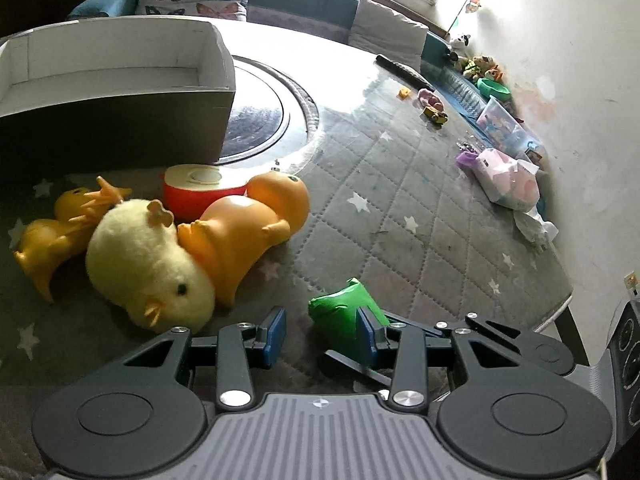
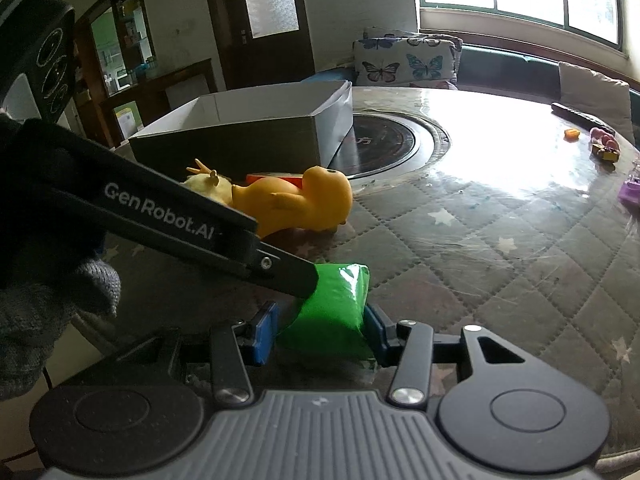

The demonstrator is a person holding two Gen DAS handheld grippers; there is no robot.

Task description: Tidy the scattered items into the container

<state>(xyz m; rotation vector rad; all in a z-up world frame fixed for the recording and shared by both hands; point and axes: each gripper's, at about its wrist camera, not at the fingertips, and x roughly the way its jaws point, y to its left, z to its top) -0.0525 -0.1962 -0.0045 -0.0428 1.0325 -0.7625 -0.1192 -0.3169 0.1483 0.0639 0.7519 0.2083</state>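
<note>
A green glossy packet [image 2: 340, 304] sits between the blue pads of my right gripper [image 2: 320, 332], which is shut on it just above the quilted table cover. My left gripper [image 1: 320, 332] is open, and the green packet [image 1: 340, 312] is against its right pad. One left finger [image 2: 180, 216] crosses the right wrist view, its tip touching the packet. Left of the packet lie a yellow plush chick [image 1: 148, 268], an orange rubber duck [image 1: 248, 224], a second orange toy [image 1: 44, 240] and a red and white round item [image 1: 200, 192]. Behind them stands the open cardboard box [image 1: 120, 80], seen empty.
A round black hob [image 1: 260, 112] is set in the table centre beside the box. Pink packets [image 1: 508, 180], a clear plastic tub [image 1: 502, 124], small toys [image 1: 432, 108] and a remote [image 1: 400, 70] lie along the far right. A gloved hand [image 2: 40, 300] holds the left gripper.
</note>
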